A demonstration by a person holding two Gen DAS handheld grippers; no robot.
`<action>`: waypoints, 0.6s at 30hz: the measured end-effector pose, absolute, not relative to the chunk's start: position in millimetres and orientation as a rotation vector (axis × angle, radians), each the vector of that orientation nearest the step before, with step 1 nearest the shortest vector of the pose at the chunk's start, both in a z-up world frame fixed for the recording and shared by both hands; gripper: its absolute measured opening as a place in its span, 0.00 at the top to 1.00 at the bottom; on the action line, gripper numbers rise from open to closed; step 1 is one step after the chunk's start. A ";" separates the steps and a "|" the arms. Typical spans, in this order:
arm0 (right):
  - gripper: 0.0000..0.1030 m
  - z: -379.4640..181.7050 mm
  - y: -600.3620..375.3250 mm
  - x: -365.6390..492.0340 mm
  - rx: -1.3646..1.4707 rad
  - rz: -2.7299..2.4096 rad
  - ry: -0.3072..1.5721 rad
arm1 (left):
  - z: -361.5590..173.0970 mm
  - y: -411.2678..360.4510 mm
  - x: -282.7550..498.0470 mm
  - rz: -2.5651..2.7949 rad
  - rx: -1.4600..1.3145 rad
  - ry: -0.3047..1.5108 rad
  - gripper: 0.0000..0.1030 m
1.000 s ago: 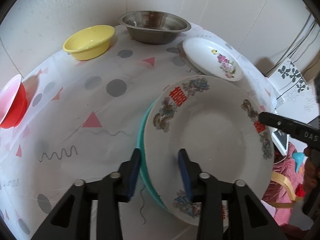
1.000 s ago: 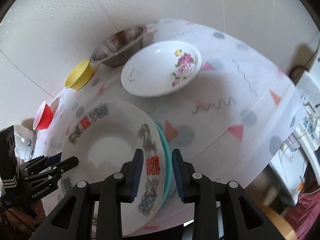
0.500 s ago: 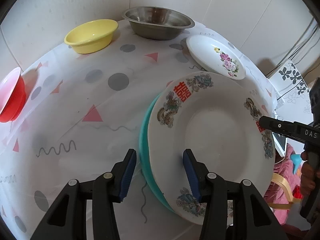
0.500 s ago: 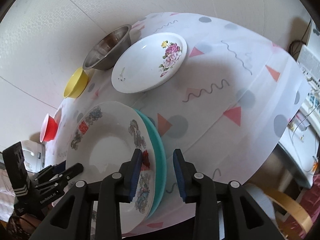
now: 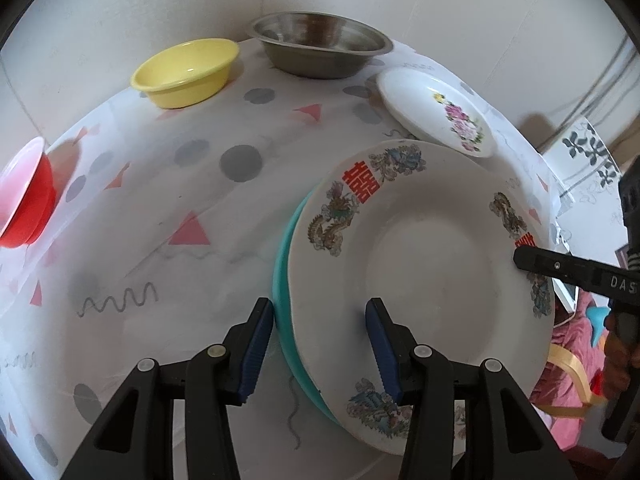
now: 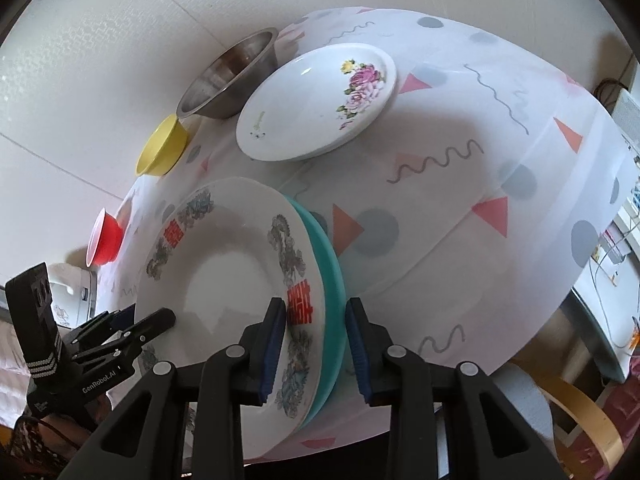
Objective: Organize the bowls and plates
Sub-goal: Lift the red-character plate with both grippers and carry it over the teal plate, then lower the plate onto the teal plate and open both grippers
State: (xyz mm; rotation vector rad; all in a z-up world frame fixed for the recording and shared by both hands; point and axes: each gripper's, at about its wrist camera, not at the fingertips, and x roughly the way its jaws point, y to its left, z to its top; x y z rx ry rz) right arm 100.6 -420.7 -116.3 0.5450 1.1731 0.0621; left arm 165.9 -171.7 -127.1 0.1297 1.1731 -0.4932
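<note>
A white plate with dragons and red characters [image 5: 432, 264] [image 6: 224, 280] lies on a teal plate [image 5: 282, 264] [image 6: 330, 264]. I hold this stack from both sides, tilted over the front of the table. My left gripper [image 5: 320, 340] is shut on its left rim, one pad under the teal edge and one on the white face. The right gripper [image 6: 316, 340] is shut on the opposite rim in the same way. Each gripper shows in the other's view: the right gripper [image 5: 520, 258] and the left gripper [image 6: 160, 318].
On the patterned tablecloth [image 5: 160, 200], a white floral plate [image 5: 436, 112] [image 6: 316, 100] lies behind the stack. A steel bowl [image 5: 320, 48], a yellow bowl [image 5: 186, 72] and a red bowl [image 5: 24, 196] line the wall side. A wooden chair back [image 6: 580, 408] stands off the front right corner.
The right wrist has rolled a little, so the table sits differently in its view. The left jaws stand slightly wider than a second ago. Both grippers still hold the stack.
</note>
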 end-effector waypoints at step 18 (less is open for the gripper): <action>0.78 -113.1 -373.7 145.1 0.513 0.214 1.197 | -116.3 -115.5 178.9 -0.319 -0.018 1.197 0.56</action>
